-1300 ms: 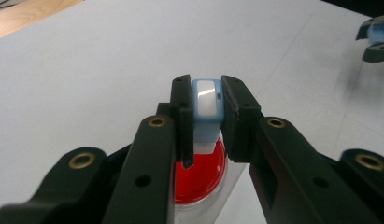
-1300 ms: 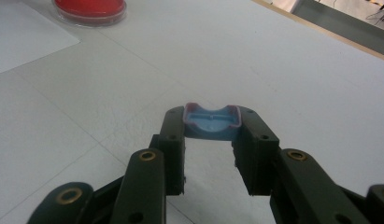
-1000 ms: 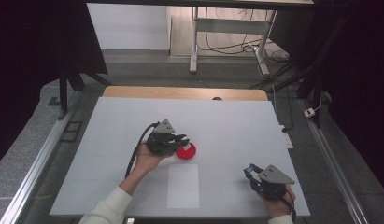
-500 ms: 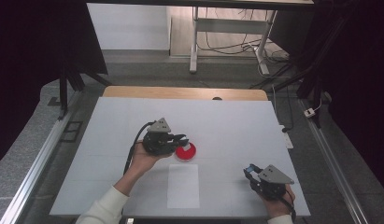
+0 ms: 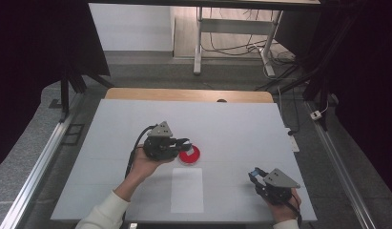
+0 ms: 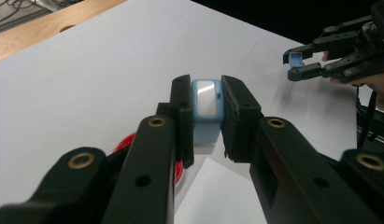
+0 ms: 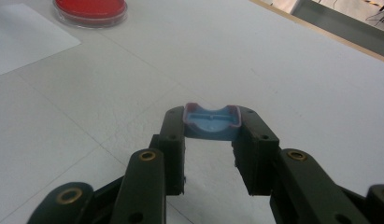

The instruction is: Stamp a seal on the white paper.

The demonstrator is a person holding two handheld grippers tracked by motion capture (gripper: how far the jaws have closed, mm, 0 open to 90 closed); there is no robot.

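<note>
Left gripper clamps blue stamp body, right gripper holds its cap; both light, stiff plastic, grip flat sides

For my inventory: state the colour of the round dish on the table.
Red, under a clear rim: the round dish, best in the right gripper view.

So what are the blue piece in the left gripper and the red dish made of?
Blue piece: looks like smooth moulded plastic, with a glossy pale inset catching light. Red dish: seemingly clear plastic or glass, judging by its see-through rim around a red filling.
</note>
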